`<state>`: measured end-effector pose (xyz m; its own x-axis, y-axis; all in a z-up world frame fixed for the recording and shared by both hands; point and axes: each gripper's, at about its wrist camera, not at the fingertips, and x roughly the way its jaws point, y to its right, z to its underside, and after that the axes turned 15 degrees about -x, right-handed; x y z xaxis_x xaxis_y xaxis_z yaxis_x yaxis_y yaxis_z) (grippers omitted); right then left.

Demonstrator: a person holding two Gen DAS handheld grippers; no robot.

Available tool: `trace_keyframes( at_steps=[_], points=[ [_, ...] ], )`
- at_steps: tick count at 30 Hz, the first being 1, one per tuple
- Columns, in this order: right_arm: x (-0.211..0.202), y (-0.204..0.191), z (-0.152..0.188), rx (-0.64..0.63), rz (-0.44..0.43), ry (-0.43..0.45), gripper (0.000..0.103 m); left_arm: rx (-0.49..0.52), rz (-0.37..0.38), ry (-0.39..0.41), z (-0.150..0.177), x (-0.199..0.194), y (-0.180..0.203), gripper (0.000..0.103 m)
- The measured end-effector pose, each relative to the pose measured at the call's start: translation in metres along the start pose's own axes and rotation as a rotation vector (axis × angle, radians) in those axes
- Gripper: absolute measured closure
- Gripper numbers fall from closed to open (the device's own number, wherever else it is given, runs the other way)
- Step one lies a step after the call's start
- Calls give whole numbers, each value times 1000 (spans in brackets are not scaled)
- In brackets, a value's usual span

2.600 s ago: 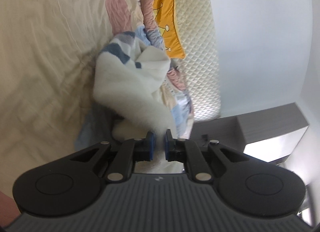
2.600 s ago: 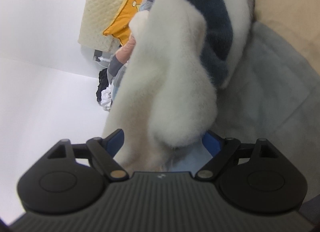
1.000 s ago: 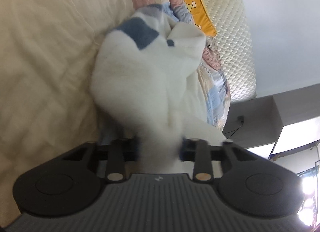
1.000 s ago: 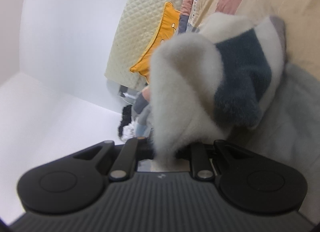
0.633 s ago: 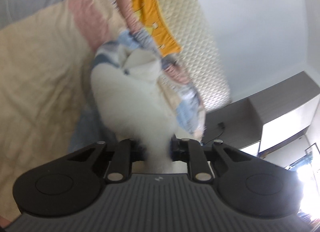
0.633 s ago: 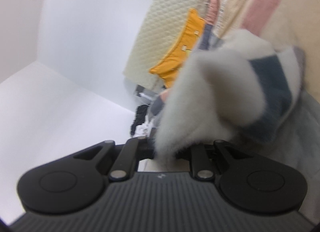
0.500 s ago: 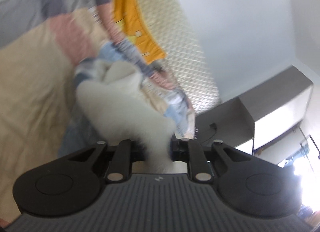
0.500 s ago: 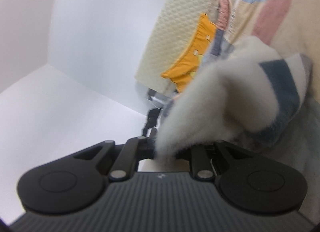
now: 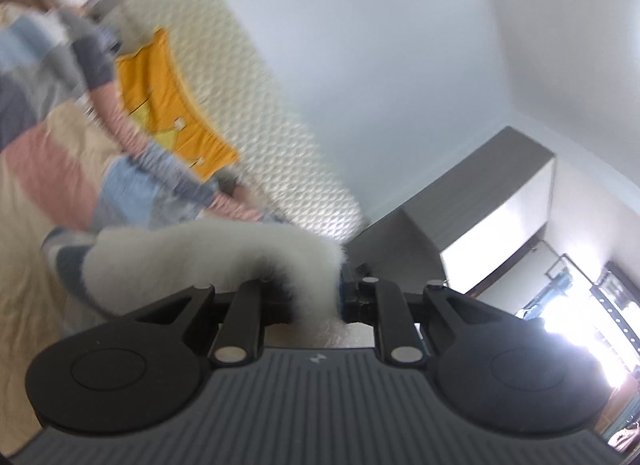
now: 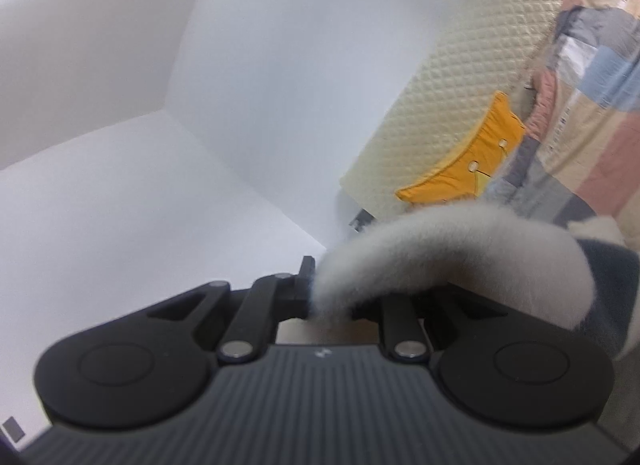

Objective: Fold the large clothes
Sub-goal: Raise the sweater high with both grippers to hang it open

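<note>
Left gripper (image 9: 316, 297) clenched on fluffy white sweater (image 9: 208, 253), right gripper (image 10: 330, 305) grasping it too, patchwork quilt (image 9: 60, 169) behind

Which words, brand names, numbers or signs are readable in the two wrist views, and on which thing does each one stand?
No word or number can be read in either view.
Left tool body: a small pale logo mark, no letters.
Right tool body: the same small mark, no letters.
Orange cushion: a drawn line pattern with small pale dots, no text.
Patchwork quilt: a row of tiny marks near its edge, too blurred to read.
</note>
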<state>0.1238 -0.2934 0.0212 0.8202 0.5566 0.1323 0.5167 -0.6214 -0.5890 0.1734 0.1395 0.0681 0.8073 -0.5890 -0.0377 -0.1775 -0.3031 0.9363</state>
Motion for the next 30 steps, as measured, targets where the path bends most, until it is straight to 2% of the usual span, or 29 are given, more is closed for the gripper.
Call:
trace_keyframes(
  at_steps=[8, 15, 22, 26, 30],
  points=[
    [-5, -69, -55, -109, -63, 41, 86, 107, 41, 51, -24, -36, 99, 84],
    [-26, -137, -99, -177, -156, 115, 86, 177, 164, 82, -41, -98, 199, 84],
    [-44, -201, -136, -284, -228, 175, 87, 237, 189, 127, -56, -139, 271, 84],
    [-26, -196, -144, -297, -196, 171, 87, 277, 130, 157, -58, -128, 271, 84],
    [9, -147, -132, -230, -109, 88, 87, 223, 35, 148, -66, -83, 214, 84]
  ],
)
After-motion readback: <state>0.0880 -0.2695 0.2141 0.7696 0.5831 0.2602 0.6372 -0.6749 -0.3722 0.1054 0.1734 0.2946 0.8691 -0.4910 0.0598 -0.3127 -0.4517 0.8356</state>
